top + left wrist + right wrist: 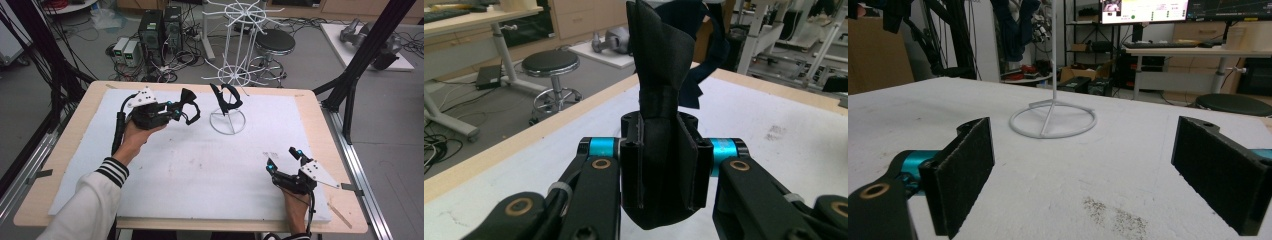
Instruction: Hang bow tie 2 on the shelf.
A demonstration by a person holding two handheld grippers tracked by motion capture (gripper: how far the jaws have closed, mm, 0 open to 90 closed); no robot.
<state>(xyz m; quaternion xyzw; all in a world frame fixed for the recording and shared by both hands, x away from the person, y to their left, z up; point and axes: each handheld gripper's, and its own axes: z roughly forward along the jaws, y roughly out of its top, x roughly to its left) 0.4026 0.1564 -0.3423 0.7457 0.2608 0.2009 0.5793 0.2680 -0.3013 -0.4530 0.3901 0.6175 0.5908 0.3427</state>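
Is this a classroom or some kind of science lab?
Probably a robotics or computer lab: black desktop computer towers with tangled cables stand on the grey floor, a monitor with a lit screen sits on a desk, and a round black stool waits nearby.

White-padded table (200, 165) bearing wire stand (227, 121)

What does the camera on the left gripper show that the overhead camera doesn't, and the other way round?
Left gripper view: up close, the jaws pinch a black bow tie at its knot. High view: the right gripper open and resting on the white mat, plus a second bow tie hanging on the white wire stand. Both: the left gripper with its bow tie, the mat and a round stool.
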